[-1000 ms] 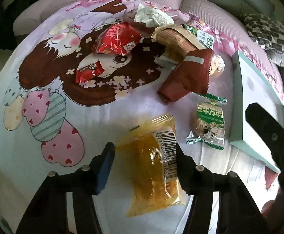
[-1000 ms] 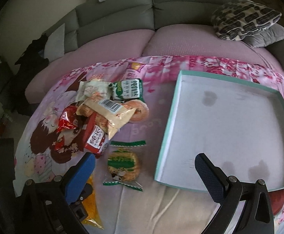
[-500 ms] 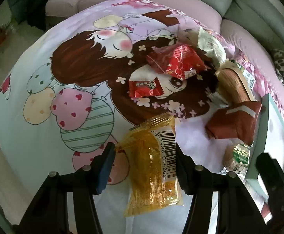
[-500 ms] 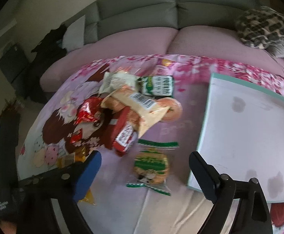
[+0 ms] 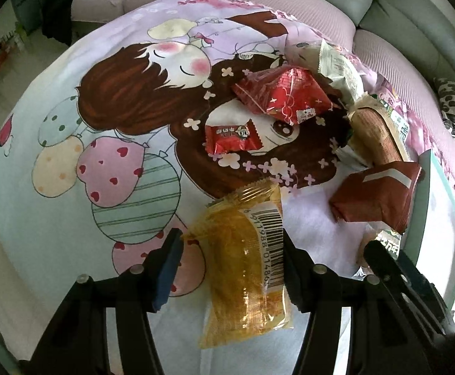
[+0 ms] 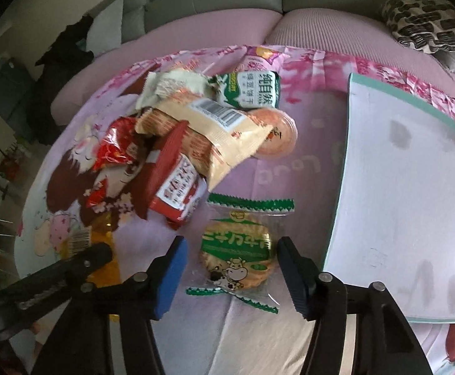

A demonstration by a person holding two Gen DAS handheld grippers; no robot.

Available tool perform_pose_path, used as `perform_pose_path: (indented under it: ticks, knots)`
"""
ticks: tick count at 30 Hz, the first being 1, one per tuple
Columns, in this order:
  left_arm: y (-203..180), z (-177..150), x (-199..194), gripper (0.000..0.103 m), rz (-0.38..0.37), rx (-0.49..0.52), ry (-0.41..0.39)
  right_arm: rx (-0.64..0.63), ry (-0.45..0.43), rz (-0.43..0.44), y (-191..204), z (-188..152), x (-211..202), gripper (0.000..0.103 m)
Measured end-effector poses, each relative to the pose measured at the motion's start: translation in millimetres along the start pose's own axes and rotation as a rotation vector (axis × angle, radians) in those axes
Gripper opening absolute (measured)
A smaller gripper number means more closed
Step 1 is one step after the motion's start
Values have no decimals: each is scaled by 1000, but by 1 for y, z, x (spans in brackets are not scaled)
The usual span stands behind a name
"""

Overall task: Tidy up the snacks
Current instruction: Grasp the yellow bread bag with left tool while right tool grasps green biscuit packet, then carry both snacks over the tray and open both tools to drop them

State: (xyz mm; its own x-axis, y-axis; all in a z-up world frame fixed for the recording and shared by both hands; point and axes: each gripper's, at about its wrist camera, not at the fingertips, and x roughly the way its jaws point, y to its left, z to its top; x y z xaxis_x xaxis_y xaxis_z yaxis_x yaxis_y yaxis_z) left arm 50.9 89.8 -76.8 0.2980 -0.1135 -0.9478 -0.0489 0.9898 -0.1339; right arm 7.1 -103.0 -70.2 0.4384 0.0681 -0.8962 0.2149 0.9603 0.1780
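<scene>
My left tool (image 5: pixel 230 259) holds the yellow snack bag (image 5: pixel 246 265) — the clear wrapper with the barcode strip sits between the two fingers, its right side against the black finger and its crinkled left edge reaching the blue pad (image 5: pixel 168 268). It hangs over the cartoon-print cloth (image 5: pixel 71 143).

My right tool (image 6: pixel 232 272) has just been closing its jaws, and the green cookie pack (image 6: pixel 238 250) now lies between them on the cloth; I cannot see either pad pressing the wrapper, a sliver of cloth shows on each side.

Beyond the cookie, the rest of the snacks sit in a heap: a dark red packet (image 6: pixel 172 184), a beige biscuit sleeve (image 6: pixel 208 131) lying over it, a green-and-white carton (image 6: pixel 252 90), a round orange cup (image 6: pixel 277 137) and a shiny red pouch (image 5: pixel 285 93). A small red sachet (image 5: pixel 232 139) lies apart on the printed face.

The teal-rimmed tray (image 6: pixel 340 193) sits just right of the cookie pack, its white floor bare apart from faint marks.
</scene>
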Motion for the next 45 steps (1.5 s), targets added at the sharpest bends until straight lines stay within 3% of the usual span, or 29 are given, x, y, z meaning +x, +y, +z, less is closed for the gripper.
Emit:
perform_pose_path:
  ticks: [15, 22, 23, 25, 29, 45]
  knots:
    - [-7, -3, 10, 60, 0, 21, 32, -81, 20, -61, 17, -2, 12, 61]
    - [-15, -7, 14, 60, 11, 34, 37, -96, 17, -90, 18, -3, 12, 54]
    - [-16, -6, 13, 59, 7, 33, 34, -94, 16, -90, 18, -3, 11, 54]
    - [-15, -6, 12, 42, -19, 26, 29, -89, 14, -86, 16, -3, 9, 53]
    - [-16, -6, 11, 42, -33, 22, 23, -66, 6, -80, 13, -2, 4, 53]
    - [-18, 5, -16, 40, -105, 9, -101, 29, -111, -30, -2, 10, -35, 53]
